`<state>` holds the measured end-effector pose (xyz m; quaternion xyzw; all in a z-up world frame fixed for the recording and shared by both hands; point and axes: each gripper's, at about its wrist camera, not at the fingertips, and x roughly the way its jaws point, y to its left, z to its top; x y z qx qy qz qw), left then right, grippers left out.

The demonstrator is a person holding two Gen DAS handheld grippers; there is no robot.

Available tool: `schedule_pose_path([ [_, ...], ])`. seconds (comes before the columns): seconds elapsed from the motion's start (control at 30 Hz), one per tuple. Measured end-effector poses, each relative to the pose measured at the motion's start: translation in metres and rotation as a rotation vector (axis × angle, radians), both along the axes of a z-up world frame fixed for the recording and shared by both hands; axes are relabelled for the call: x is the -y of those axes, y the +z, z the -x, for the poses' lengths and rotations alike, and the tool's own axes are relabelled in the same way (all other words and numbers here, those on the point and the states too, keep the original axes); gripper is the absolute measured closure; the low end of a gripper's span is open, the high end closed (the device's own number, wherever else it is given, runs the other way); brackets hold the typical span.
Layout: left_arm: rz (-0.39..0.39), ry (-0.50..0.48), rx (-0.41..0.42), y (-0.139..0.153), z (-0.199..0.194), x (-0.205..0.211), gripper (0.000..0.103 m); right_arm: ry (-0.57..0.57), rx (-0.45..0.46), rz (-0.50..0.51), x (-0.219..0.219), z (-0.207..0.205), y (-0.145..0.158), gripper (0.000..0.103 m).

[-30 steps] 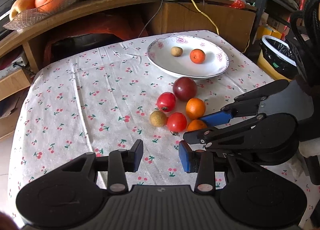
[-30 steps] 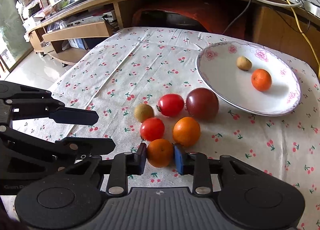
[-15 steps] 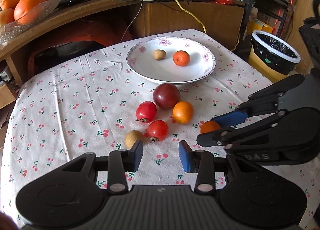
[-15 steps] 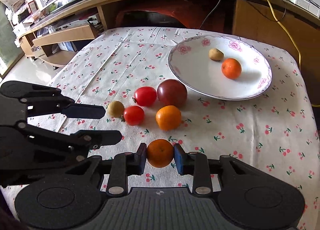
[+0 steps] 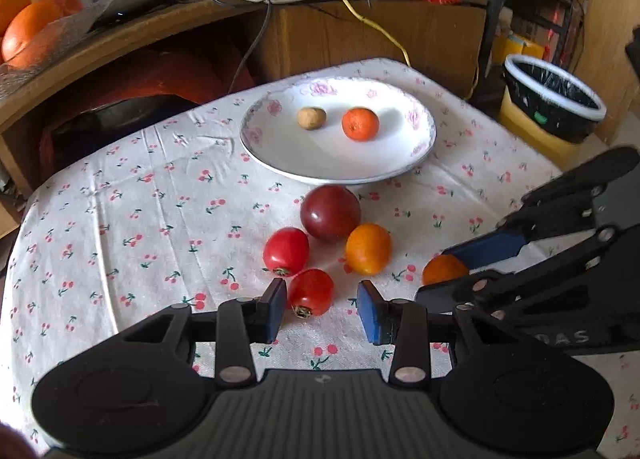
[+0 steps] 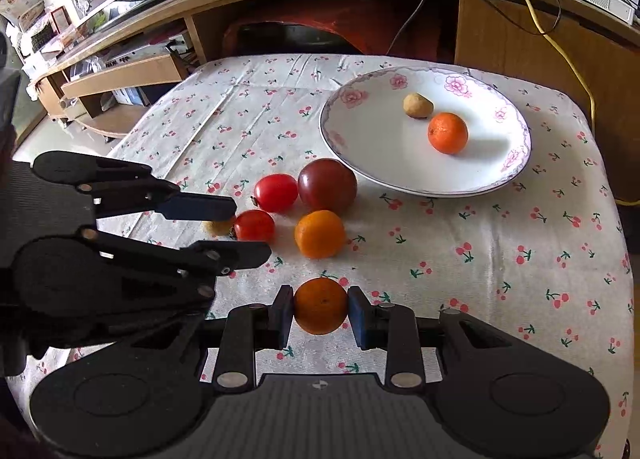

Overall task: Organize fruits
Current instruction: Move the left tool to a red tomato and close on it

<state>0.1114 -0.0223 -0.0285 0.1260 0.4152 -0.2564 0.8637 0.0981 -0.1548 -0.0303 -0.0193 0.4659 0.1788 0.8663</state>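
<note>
While the right gripper [image 6: 321, 311] clamps an orange [image 6: 321, 305], the left gripper [image 5: 322, 311] hovers open over a tomato [image 5: 310, 293]

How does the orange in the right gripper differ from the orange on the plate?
The held orange is clamped between the right gripper's jaws near the table's front; the plate orange lies free on the white plate, beside a small brown fruit. Both are round, orange and similar in size.
</note>
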Motion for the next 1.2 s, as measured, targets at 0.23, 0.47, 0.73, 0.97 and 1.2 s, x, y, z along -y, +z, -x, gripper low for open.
schedule_pose_path([
  [0.23, -0.093, -0.057, 0.049, -0.003, 0.003, 0.012, 0.057, -0.012, -0.007, 0.008, 0.006, -0.002, 0.000, 0.077],
  [0.47, -0.172, -0.093, 0.067, -0.003, -0.002, 0.019, 0.067, -0.019, -0.021, 0.022, 0.005, -0.004, -0.003, 0.077],
  [0.73, -0.163, -0.153, 0.027, 0.002, 0.011, 0.020, 0.068, -0.022, -0.009, 0.016, 0.011, -0.006, 0.002, 0.077],
  [0.97, -0.156, -0.170, 0.009, 0.004, 0.023, 0.022, 0.068, -0.017, -0.025, 0.023, 0.013, -0.006, 0.000, 0.077],
  [1.2, -0.168, -0.156, 0.006, -0.002, 0.022, 0.021, 0.066, 0.004, -0.047, 0.044, 0.008, -0.006, -0.007, 0.076],
])
